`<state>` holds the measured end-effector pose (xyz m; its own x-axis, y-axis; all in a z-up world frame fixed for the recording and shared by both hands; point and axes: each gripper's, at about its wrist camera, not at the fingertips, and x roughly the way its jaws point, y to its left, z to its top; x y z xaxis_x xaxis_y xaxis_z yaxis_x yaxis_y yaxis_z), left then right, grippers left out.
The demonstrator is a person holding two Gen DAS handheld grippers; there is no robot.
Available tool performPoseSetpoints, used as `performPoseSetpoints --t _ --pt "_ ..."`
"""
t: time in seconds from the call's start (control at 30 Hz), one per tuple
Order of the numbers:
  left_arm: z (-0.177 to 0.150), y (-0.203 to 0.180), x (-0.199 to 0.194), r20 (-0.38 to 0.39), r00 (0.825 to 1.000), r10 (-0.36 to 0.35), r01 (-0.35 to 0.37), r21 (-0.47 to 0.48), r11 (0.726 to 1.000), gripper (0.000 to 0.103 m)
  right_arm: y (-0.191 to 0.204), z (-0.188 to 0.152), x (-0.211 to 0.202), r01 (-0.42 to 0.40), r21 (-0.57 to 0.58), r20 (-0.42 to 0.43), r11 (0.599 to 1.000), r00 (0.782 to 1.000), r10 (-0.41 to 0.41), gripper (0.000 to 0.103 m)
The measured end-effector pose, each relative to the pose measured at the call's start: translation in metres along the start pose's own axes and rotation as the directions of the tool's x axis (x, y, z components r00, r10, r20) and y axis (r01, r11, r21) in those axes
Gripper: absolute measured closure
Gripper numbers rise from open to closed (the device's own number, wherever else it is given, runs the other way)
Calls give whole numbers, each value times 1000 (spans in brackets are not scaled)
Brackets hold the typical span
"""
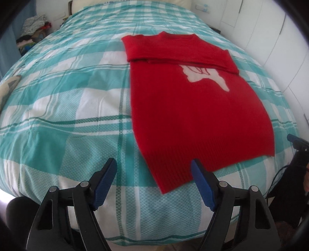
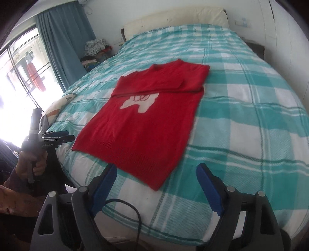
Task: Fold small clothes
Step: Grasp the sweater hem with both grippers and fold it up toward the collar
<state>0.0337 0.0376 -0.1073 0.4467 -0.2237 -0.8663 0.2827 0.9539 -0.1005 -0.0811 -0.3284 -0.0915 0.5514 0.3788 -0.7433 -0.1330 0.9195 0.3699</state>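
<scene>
Red sweater (image 1: 193, 108) is lying flat on the bed (image 1: 77, 96), on a teal-and-white checked cover, with its ribbed hem nearest the cameras and its neckline pointing toward the headboard (image 2: 173, 17). Both sleeves are lying folded across the chest as a horizontal band just below the collar, and a pale motif (image 1: 204, 75) is showing on the front directly under that band. In the left wrist view, the left gripper (image 1: 154, 185) is hovering at the near edge of the bed with its blue-padded fingers (image 1: 106, 183) spread wide and holding nothing — the right-hand finger is overlapping the hem in the picture, though whether it is touching the knit cannot be told. In the right wrist view, the right gripper (image 2: 156, 187) is likewise standing released, its fingers framing the near corner of the hem without closing on it. The same view is showing the left gripper (image 2: 56, 138) off to the side, level with the mattress edge and apart from the garment, with the person's hand (image 2: 31, 164) wrapping its handle. A black cable (image 2: 135, 212) is looping below the right gripper. Farther out, a patterned pillow (image 2: 58, 108) is resting at the bed's window side, a heap of clothes (image 2: 94, 52) is sitting beyond the bed beside a blue curtain (image 2: 61, 42), and white cabinet doors (image 1: 274, 38) are lining the opposite wall.
</scene>
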Motion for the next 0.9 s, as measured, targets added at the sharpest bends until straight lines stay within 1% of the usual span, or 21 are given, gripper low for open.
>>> performPoseSetpoints --t 0.07,0.1,0.17,0.2,0.23,0.27,0.3,0.33,0.4,0.47,0.53,0.6,0.67,0.73,0.8,0.9 --pt "-5 4 8 -31 999 -39 38 -48 998 37 -11 -5 22 -21 82 -20 996 1000 23 32" --pt "-6 6 9 -31 998 -57 54 -72 996 38 -15 -7 33 -25 116 -40 993 999 30 35" --pt "-6 7 10 -22 997 -76 74 -90 993 47 -23 -10 53 -47 170 -92 984 994 63 43" --pt "-6 6 11 -27 996 -86 84 -88 993 62 -25 -11 60 -53 189 -109 981 991 74 45" --pt "-6 6 13 -36 994 -104 101 -88 991 87 -26 -12 65 -51 191 -120 980 990 74 51" --pt "-6 7 15 -48 992 -121 116 -95 989 97 -25 -12 68 -40 176 -136 984 989 64 65" --pt "-6 9 15 -51 990 -131 125 -107 986 98 -24 -11 68 -29 158 -153 987 987 53 79" --pt "-6 12 13 -49 988 -148 142 -121 982 100 -24 -11 68 -45 158 -172 986 982 73 99" --pt "-5 20 3 -42 981 -187 179 -152 972 101 -25 -8 58 -52 163 -169 985 982 80 99" --pt "2 29 -12 -15 970 -243 235 -197 952 101 -28 -1 41 -70 186 -125 980 988 94 99" --pt "21 38 -26 34 957 -286 287 -224 931 101 -33 13 27 -114 224 -63 968 989 131 99" --pt "52 45 -34 91 946 -311 324 -219 920 101 -35 37 19 -132 219 0 967 991 135 99" --pt "91 50 -34 152 943 -297 324 -199 925 101 -38 69 20 -129 199 61 971 991 119 99" --pt "132 53 -19 189 943 -273 307 -181 934 101 -45 105 30 -116 184 126 976 988 93 99" --pt "171 54 6 202 949 -242 278 -178 944 101 -58 142 49 -118 202 180 972 980 82 99" --pt "227 61 50 195 956 -219 259 -213 942 101 -77 198 87 -121 236 221 964 973 68 99"
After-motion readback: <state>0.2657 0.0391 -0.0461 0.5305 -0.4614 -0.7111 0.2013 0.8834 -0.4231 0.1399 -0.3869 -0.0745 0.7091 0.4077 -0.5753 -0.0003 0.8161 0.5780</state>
